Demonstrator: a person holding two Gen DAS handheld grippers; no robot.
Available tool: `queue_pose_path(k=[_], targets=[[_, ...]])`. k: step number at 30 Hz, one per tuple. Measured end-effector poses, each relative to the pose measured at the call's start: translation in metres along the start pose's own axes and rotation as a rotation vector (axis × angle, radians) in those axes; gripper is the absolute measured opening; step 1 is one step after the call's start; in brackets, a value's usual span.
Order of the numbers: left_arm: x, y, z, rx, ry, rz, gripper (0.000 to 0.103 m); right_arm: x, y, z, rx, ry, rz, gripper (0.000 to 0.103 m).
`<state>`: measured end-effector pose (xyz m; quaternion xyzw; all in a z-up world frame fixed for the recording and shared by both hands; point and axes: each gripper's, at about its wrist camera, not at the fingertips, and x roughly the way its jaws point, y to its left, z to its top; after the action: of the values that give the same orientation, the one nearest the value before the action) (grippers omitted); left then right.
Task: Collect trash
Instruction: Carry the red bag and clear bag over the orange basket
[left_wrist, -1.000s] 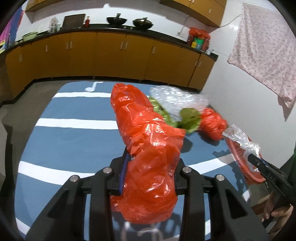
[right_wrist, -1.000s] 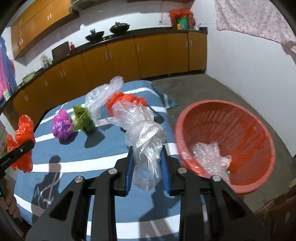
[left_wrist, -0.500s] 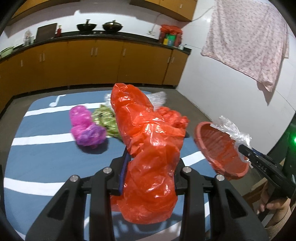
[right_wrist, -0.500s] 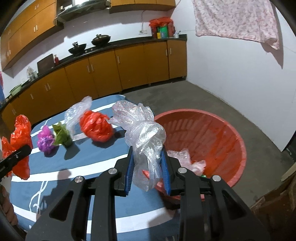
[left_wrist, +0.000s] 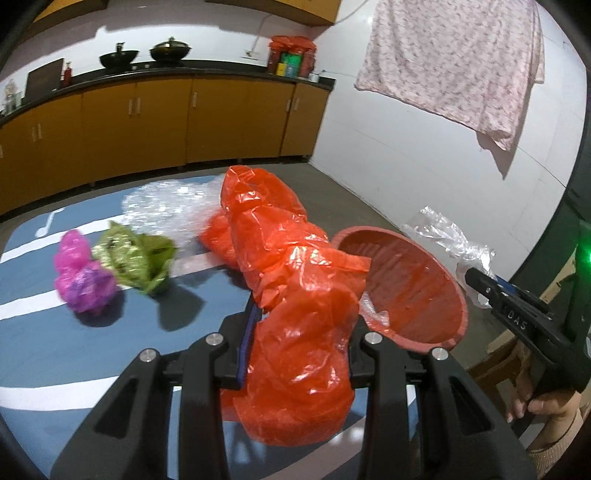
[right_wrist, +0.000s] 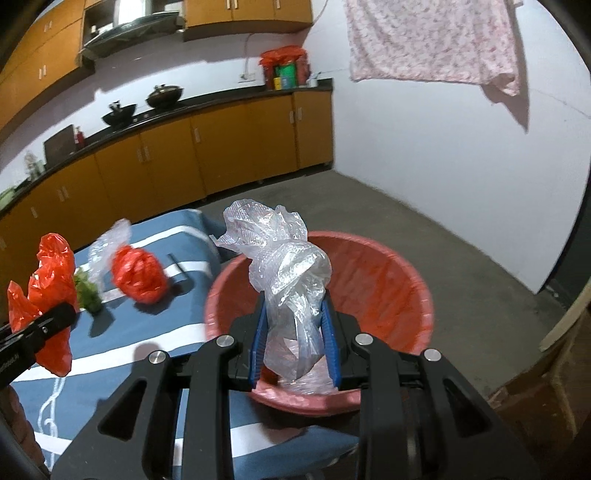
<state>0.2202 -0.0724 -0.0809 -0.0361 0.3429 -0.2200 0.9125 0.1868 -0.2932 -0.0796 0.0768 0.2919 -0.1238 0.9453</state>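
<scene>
Pinching bags — left tongs (left_wrist: 301, 350) red, right tongs (right_wrist: 295, 343) clear — above blue striped cloth (left_wrist: 55, 350).

Both wrist views close, angled down, sharing red basin (left_wrist: 406, 291) and cabinets (right_wrist: 236, 147)

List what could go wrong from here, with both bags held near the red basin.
1. The clear bag held by the right gripper is light and puffy; released over the basin, it may catch on the fingers or settle on the rim.
2. The orange bag in the left gripper hangs over the blue cloth, short of the basin; dropped now, it would likely miss.
3. The basin juts past the table edge, so a bump could tip it.
</scene>
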Motion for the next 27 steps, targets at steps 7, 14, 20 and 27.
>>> queue_pose_path(k=[7, 14, 20, 27], targets=[[0.037, -0.045, 0.009, 0.066, 0.025, -0.076, 0.035, -0.002, -0.019, 0.005, 0.015, -0.033, -0.091, 0.028], [0.073, -0.081, 0.015, 0.130, 0.054, -0.130, 0.035, 0.009, -0.039, 0.013, 0.067, -0.046, -0.108, 0.028], [0.099, -0.091, 0.015, 0.162, 0.087, -0.145, 0.036, 0.020, -0.049, 0.016, 0.111, -0.041, -0.106, 0.028], [0.121, -0.098, 0.019, 0.160, 0.118, -0.163, 0.036, 0.029, -0.050, 0.017, 0.125, -0.037, -0.105, 0.028]])
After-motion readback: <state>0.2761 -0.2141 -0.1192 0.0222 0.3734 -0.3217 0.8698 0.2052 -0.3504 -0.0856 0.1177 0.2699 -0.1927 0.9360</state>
